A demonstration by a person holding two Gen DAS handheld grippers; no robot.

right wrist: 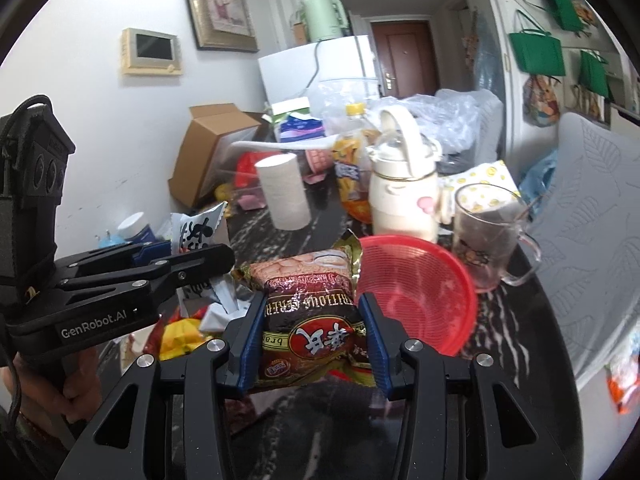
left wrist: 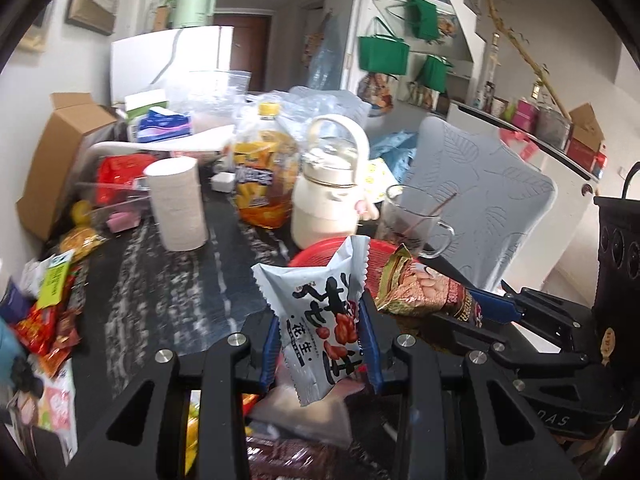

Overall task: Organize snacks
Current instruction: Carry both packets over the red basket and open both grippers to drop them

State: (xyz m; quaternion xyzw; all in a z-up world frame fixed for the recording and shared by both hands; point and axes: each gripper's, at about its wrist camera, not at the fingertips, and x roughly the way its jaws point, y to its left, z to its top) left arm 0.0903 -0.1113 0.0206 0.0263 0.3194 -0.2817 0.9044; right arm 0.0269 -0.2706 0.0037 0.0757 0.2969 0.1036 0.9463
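The left gripper [left wrist: 322, 344] is clamped on a grey peanut packet [left wrist: 320, 320], which stands upright between its blue pads. The right gripper [right wrist: 310, 340] is clamped on a brown-and-gold packet [right wrist: 310, 312]. A red basket [right wrist: 416, 292] sits empty just ahead and to the right of the right gripper, with a cream jug [right wrist: 402, 192] and glass mug [right wrist: 486, 236] beyond it

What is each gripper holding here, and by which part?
The left gripper pinches the grey peanut packet across its lower half. The right gripper clamps the brown-and-gold snack packet across its middle.
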